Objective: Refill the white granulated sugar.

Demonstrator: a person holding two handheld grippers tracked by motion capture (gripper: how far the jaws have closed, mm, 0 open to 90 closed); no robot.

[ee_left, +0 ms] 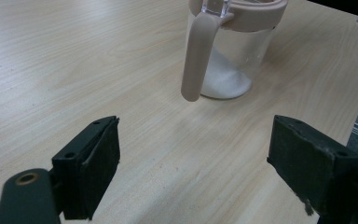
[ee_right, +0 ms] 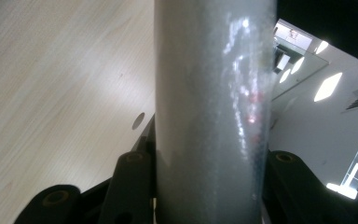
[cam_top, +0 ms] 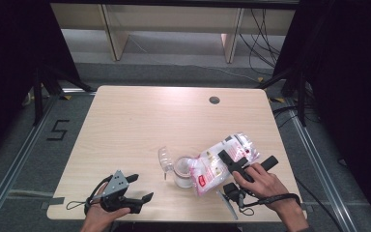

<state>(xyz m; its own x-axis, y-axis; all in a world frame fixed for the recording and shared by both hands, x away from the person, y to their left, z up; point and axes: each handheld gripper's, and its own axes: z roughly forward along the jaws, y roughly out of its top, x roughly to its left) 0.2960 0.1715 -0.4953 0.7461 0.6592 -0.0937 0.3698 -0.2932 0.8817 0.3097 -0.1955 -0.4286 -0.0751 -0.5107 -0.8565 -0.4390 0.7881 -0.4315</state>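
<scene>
A clear jar (cam_top: 182, 173) with a pink rim and handle (ee_left: 193, 56) stands on the table's near middle, its lid (cam_top: 165, 160) flipped open to the left and white powder (ee_left: 226, 81) in its bottom. My right gripper (cam_top: 247, 158) is shut on a plastic bag of white powder (cam_top: 220, 163), which lies tilted with its lower end over the jar's mouth. In the right gripper view the bag (ee_right: 209, 93) stands squeezed between the jaws of the right gripper (ee_right: 209, 179). My left gripper (cam_top: 141, 187) rests open near the front left, pointing at the jar, and its own view shows the left gripper (ee_left: 193, 158) with nothing between the jaws.
The wooden table (cam_top: 140, 121) has a round cable hole (cam_top: 214, 100) at the back right. Dark stands and cables flank the table, and its front edge lies just under both hands.
</scene>
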